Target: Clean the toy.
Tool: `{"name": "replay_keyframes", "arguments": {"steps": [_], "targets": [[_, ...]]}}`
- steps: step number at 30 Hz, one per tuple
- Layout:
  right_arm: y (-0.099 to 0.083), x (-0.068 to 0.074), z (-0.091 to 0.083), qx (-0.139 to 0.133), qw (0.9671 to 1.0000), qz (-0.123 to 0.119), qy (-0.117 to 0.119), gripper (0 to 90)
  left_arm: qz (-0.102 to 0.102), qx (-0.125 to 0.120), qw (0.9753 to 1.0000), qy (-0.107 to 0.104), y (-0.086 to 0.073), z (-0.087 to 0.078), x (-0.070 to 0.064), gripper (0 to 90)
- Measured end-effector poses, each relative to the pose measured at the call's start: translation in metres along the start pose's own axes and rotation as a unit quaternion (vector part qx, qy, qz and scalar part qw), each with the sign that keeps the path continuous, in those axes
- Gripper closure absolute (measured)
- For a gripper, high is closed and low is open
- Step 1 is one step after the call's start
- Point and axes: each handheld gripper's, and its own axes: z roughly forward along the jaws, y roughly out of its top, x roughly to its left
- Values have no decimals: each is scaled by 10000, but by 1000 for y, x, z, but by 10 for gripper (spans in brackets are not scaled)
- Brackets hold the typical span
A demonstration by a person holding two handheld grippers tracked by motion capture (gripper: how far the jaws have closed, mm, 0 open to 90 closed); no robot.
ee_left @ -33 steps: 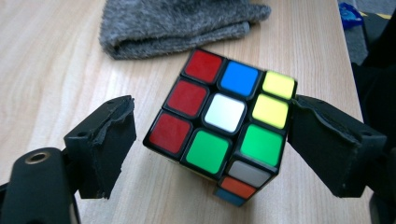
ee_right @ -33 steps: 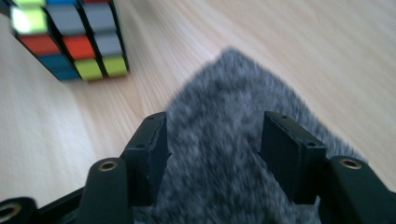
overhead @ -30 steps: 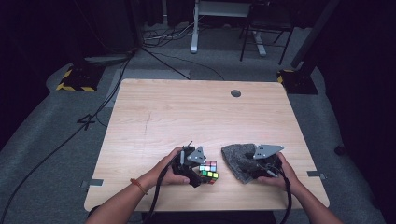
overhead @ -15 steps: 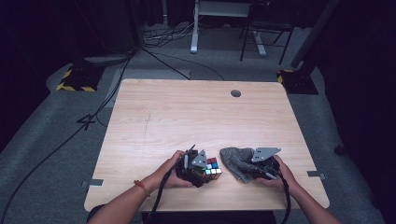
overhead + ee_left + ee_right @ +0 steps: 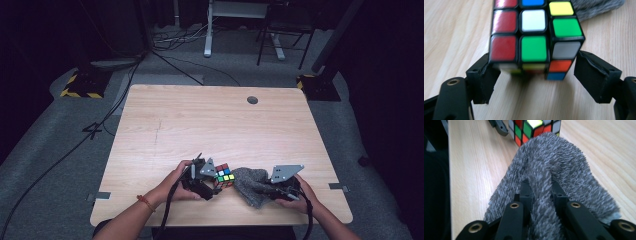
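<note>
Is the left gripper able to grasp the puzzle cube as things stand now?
Probably yes. The left gripper is open, with one jaw on each side of the cube, and nothing lies between them. The grey cloth sits behind the cube, out of the way.

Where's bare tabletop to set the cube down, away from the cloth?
Free: the whole far half of the table up to the round grommet, and the near-left corner. Crowded: the near edge, where the cube at the left gripper meets the grey cloth pinched by the right gripper.

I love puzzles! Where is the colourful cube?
In the high view the cube sits near the table's front edge, between the left gripper and the grey cloth.
</note>
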Motion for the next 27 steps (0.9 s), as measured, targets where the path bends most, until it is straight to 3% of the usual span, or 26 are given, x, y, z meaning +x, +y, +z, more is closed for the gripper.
{"name": "replay_keyframes", "arguments": {"steps": [3,7,14,19,23,27], "targets": [[3,-1,-7,-270,9996,108,-51,767,-43,-115,9998,139,-1,-13,0,234],[12,3,-12,-413,9991,31,-92,766,-271,-265,9990,242,-1,-26,1,252],[9,1,1,-124,9998,-69,-169,764,-205,-596,9975,306,4,-44,-5,236],[7,-2,2,-116,9997,-25,-216,763,-363,-821,9951,406,15,-42,1,233],[7,-1,4,-76,9998,-38,-205,761,-280,-666,9968,347,21,-30,2,220],[7,0,6,-53,9997,-71,-209,760,-148,-361,9986,368,21,-17,-1,227]]}}
